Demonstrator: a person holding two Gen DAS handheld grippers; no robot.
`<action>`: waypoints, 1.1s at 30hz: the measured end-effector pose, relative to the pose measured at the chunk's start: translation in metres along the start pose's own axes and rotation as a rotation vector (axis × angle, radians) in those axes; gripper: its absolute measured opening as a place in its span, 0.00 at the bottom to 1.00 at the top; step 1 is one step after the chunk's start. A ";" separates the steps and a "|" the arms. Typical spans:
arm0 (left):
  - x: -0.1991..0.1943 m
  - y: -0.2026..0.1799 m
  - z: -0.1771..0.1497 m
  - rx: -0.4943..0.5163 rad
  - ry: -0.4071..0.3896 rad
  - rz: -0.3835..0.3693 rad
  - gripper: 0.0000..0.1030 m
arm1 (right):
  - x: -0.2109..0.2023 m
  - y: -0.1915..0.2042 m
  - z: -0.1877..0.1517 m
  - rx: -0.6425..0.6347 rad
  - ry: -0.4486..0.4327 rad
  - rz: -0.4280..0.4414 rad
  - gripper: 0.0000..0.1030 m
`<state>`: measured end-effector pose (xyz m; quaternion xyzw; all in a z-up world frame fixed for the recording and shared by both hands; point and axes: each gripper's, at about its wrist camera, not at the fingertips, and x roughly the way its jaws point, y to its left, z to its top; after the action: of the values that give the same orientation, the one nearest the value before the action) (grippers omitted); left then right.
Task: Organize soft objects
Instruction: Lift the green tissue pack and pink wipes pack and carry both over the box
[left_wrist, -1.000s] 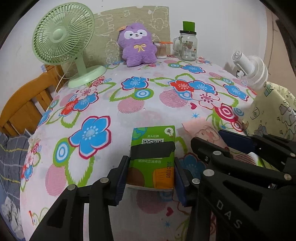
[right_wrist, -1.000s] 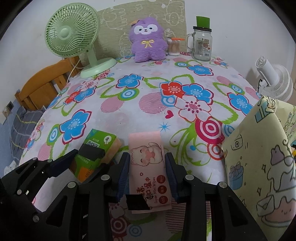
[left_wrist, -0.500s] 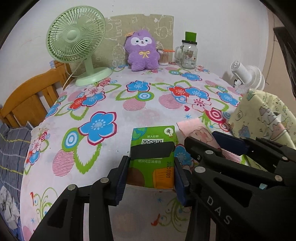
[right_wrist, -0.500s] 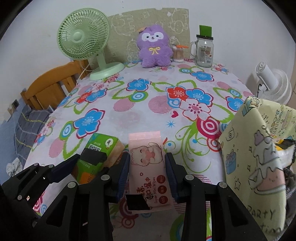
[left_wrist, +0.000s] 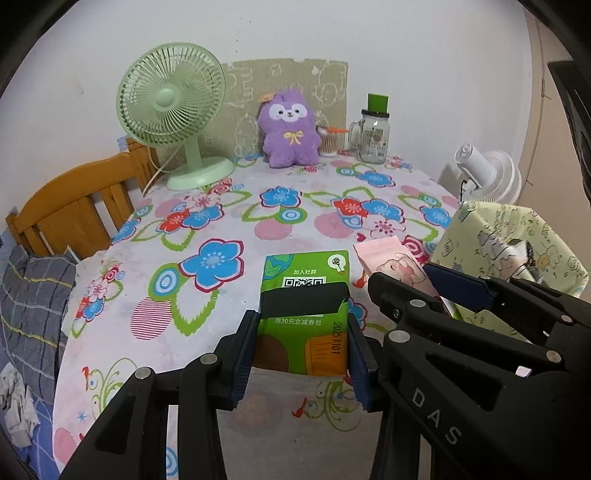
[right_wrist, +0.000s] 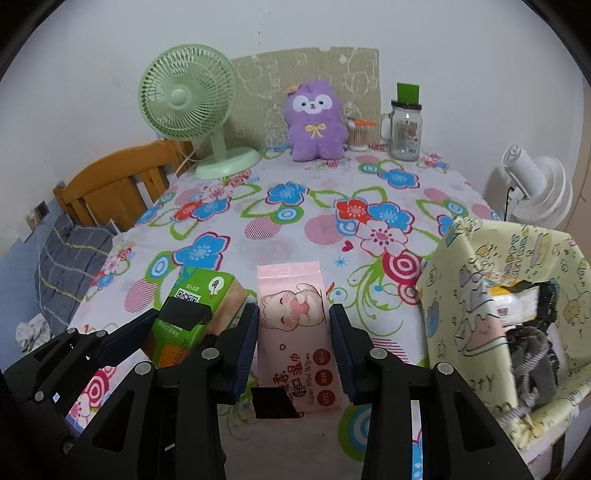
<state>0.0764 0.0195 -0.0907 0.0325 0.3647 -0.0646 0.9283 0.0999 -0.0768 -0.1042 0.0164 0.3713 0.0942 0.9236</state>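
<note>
My left gripper is shut on a green tissue pack and holds it above the flowered tablecloth. My right gripper is shut on a pink wet-wipes pack with a cat picture. Each pack also shows in the other view: the pink one in the left wrist view, the green one in the right wrist view. A yellow cartoon-print storage bag stands open at the table's right edge, with soft items inside. A purple plush toy sits at the far edge.
A green desk fan stands at the back left, a glass jar with a green lid and a cotton-swab tub at the back right. A white fan is beyond the bag. A wooden chair stands on the left.
Both grippers, still holding their packs, have drawn back and risen from the table. The table looks farther away and more of the yellow bag's open top shows.
</note>
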 end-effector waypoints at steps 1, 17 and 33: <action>-0.004 -0.001 0.000 -0.002 -0.006 0.001 0.45 | -0.004 0.000 0.000 -0.002 -0.006 0.001 0.41; -0.052 -0.017 0.011 0.017 -0.095 0.007 0.45 | -0.061 -0.003 0.008 -0.004 -0.094 0.002 0.41; -0.089 -0.041 0.029 0.028 -0.172 0.011 0.45 | -0.107 -0.021 0.022 -0.008 -0.171 0.005 0.41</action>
<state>0.0252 -0.0158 -0.0098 0.0417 0.2827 -0.0672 0.9559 0.0428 -0.1166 -0.0169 0.0214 0.2905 0.0961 0.9518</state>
